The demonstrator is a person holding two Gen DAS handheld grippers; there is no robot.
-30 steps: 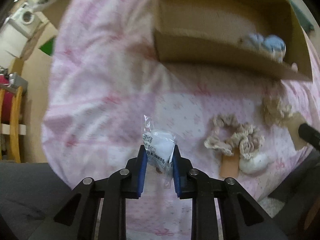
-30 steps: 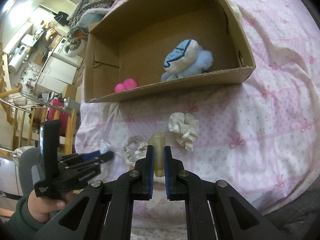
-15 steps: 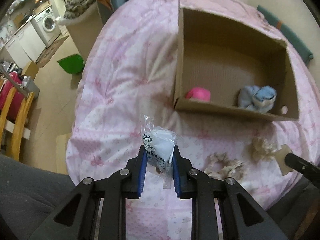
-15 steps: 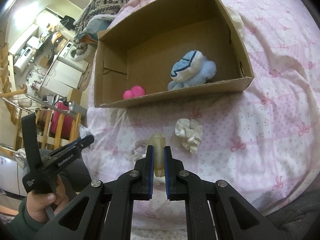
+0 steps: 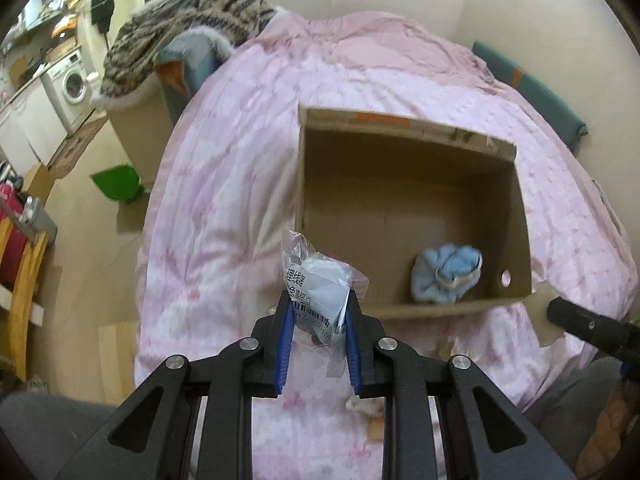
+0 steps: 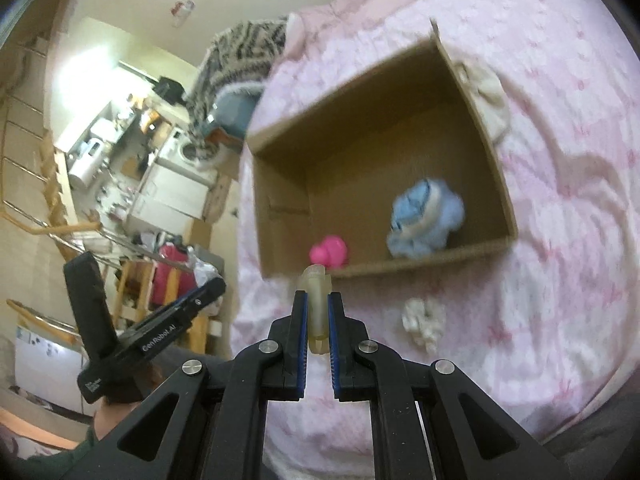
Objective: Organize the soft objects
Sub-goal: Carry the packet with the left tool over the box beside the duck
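Pink quilt (image 5: 224, 184) carries a cardboard box (image 5: 520, 216) holding a blue plush (image 5: 448, 274).

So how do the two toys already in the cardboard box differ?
The blue plush toy is fluffy, pale blue with white trim; the pink toy is smooth and solid bright pink. The blue plush toy is clearly bigger and sits toward the box's right side, the pink toy toward its left. Both rest on the cardboard box floor by its near wall.

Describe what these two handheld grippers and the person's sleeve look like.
Both the left gripper and the right gripper are black, angular linkages with silver pivot bolts and blue-lined jaws. The left one's side carries white "GenRobot.AI" lettering in the right wrist view. No cables show. A dark green sleeve shows beneath it.
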